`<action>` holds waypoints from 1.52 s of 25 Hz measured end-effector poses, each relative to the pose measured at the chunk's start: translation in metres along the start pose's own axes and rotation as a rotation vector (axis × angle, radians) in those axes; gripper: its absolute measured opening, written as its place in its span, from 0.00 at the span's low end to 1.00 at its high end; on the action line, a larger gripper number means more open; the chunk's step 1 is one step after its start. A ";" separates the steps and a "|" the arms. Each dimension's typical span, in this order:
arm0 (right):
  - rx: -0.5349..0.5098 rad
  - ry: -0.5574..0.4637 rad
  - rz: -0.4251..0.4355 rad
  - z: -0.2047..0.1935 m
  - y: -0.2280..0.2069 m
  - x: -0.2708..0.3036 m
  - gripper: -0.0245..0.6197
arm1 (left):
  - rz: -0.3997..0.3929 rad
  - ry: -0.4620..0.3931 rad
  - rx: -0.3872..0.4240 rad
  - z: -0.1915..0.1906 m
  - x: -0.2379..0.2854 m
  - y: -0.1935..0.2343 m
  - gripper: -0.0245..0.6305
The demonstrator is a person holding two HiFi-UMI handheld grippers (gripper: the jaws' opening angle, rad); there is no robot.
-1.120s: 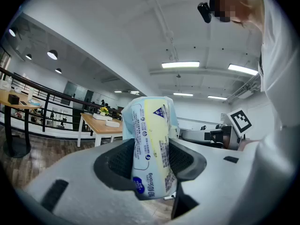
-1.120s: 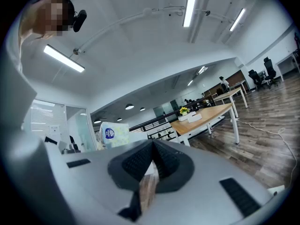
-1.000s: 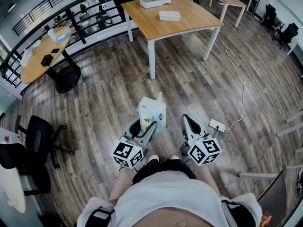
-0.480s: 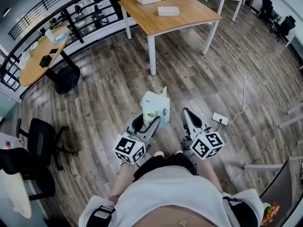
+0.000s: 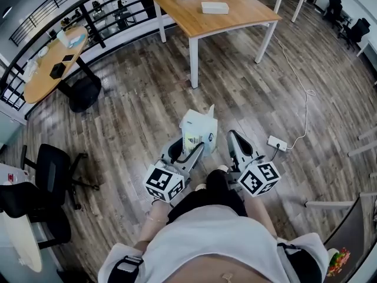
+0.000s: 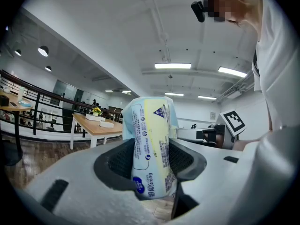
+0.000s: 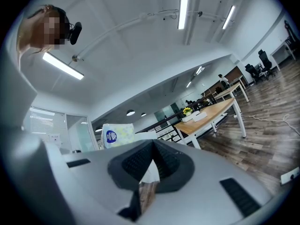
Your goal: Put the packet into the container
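One packet (image 5: 199,131) pinched between left gripper (image 5: 189,151) fingers; right gripper (image 5: 233,139) fingers pressed together, empty.

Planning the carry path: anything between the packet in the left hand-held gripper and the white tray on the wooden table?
Nothing visible. The packet is clamped in the left hand-held gripper; only wood floor lies between it and the wooden table with the white tray. The power strip sits off to the right.
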State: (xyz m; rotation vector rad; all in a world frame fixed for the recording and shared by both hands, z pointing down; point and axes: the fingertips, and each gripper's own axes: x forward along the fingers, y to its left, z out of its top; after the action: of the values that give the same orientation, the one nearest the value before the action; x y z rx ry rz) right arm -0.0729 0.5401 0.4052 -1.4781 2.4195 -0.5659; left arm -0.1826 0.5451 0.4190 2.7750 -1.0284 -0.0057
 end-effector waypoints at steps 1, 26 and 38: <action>-0.002 0.001 -0.001 0.001 -0.001 0.002 0.05 | 0.000 -0.001 -0.003 0.000 0.001 0.002 0.34; 0.015 0.029 0.153 0.051 -0.079 0.164 0.05 | 0.062 0.017 -0.003 0.022 0.134 0.119 0.34; -0.012 -0.006 0.017 0.092 -0.166 0.231 0.05 | 0.034 0.022 -0.008 0.037 0.223 0.176 0.34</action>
State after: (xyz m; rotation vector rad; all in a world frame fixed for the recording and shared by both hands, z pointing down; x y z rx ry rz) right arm -0.0093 0.2485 0.3951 -1.4601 2.4325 -0.5431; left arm -0.1295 0.2637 0.4264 2.7440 -1.0672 0.0255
